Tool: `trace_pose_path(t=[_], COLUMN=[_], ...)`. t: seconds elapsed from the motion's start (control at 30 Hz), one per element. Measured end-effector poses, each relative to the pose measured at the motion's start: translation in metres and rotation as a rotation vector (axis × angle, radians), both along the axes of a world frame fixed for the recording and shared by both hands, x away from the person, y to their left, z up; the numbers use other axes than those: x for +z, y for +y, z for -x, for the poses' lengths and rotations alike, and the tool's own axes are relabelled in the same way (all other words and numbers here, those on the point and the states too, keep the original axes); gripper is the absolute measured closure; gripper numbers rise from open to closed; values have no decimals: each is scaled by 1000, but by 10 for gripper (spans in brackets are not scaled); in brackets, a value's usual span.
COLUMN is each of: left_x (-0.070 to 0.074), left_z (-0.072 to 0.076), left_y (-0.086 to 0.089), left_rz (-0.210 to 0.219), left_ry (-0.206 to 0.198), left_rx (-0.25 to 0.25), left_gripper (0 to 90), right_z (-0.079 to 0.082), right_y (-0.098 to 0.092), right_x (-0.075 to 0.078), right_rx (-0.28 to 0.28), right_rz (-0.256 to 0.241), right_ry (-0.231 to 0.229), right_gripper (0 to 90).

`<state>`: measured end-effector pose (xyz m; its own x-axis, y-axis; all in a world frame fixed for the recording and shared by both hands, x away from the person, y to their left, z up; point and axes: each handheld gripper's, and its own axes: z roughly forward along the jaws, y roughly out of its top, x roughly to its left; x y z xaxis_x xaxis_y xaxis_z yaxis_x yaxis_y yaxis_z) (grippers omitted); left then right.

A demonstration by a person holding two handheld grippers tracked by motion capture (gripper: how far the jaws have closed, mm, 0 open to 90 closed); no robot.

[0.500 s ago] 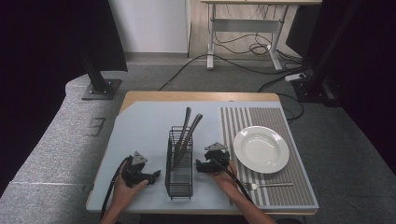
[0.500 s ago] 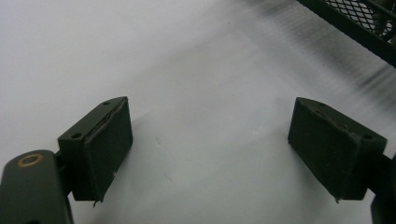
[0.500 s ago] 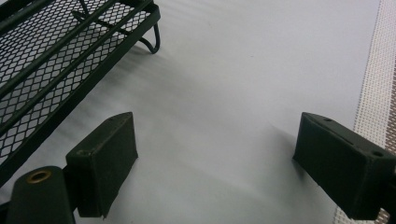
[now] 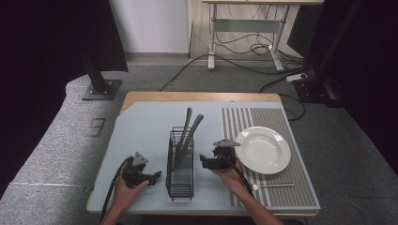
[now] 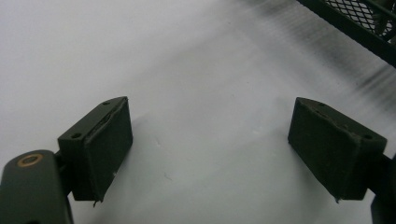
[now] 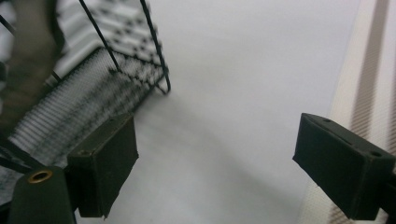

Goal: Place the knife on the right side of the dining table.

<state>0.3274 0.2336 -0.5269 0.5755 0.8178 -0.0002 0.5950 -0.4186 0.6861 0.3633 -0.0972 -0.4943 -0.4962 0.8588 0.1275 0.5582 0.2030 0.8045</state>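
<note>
From above, a wire basket (image 4: pixel 180 161) holding two utensils (image 4: pixel 190 129) stands mid-bench between the left gripper (image 4: pixel 155 177) and right gripper (image 4: pixel 205 161) — a white plate (image 4: pixel 263 150) and spoon (image 4: pixel 273 186) lie right. Each gripper's own view shows jaws spread, empty.

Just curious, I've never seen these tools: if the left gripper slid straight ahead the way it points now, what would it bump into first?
Probably the black wire basket: the left gripper, jaws open, points toward its near side across bare mat. The exact contact point is hard to tell.
</note>
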Motion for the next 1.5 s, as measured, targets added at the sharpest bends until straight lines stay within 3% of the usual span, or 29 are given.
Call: trace_pose_path(t=[0.33,0.63,1.1,1.5], left_x=[0,0,0,0], left_z=[0,0,0,0], left_y=[0,0,0,0], left_rz=[1,2,1,1], left_ry=[0,-1,1,1], left_rx=[1,1,1,0], left_gripper=[132,132,132,132], right_z=[-6,-22,-42,-50], right_y=[-18,7,41,45], right_x=[65,105,119,122], right_rx=[9,77,134,133], right_rz=[-99,-102,-100,-110], right_ry=[-113,-160,-187,-194], right_gripper=[134,150,191,198])
